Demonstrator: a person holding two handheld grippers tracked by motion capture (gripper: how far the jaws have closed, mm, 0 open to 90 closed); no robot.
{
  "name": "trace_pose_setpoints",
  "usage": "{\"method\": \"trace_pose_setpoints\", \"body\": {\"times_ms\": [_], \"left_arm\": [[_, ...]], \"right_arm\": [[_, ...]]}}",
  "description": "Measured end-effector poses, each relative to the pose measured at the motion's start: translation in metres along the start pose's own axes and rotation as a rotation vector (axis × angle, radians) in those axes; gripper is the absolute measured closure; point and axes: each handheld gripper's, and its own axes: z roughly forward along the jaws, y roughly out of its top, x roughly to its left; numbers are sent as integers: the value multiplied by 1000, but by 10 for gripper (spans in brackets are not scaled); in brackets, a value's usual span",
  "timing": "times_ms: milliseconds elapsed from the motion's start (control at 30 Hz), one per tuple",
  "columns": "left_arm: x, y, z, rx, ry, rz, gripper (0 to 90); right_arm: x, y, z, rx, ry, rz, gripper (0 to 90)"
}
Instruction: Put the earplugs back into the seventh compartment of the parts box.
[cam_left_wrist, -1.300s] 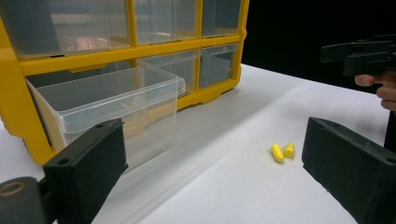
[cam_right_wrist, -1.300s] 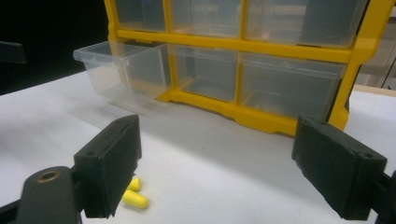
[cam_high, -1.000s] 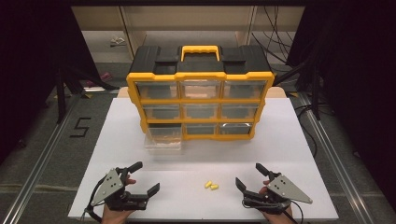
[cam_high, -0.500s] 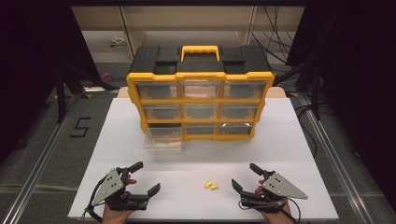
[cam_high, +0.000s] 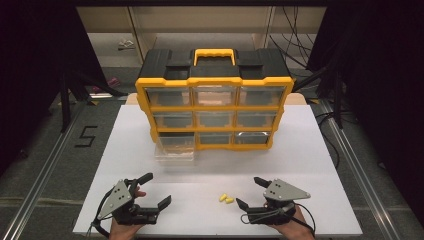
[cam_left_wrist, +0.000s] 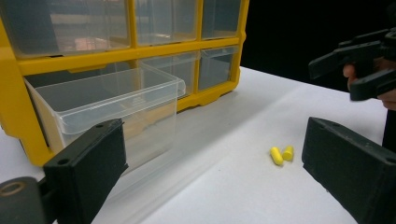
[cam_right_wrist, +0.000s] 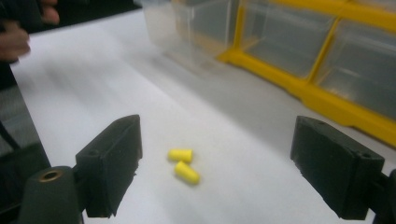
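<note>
Two yellow earplugs (cam_high: 226, 199) lie touching on the white table (cam_high: 310, 150), near the front edge, just left of the right gripper (cam_high: 251, 193), whose spread jaws hold nothing. The left gripper (cam_high: 156, 189) rests farther left, likewise released and empty. Behind, the yellow organizer (cam_high: 215, 112) has its bottom-left drawer (cam_high: 174, 148) pulled out (seemingly empty, though the clear plastic makes that hard to judge).

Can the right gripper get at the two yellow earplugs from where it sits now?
Probably yes. The right gripper is open, the yellow earplugs lie on bare white table just ahead of its jaws, and nothing stands between them.

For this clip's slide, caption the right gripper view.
Open right hand-held gripper framing two yellow earplugs on white table.
</note>
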Motion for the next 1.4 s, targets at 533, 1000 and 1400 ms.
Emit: {"method": "trace_pose_setpoints", "body": {"times_ms": [533, 1000, 1400], "left_arm": [[-1, -1, 1, 7, -4, 2, 64], [-1, -1, 1, 6, -4, 5, 65], [-1, 0, 0, 3, -3, 5, 66]], "right_arm": [[2, 8, 46, 294, 102, -133, 334], [-2, 7, 71, 407, 182, -156, 480], [-3, 5, 81, 445, 200, -150, 572]]}}
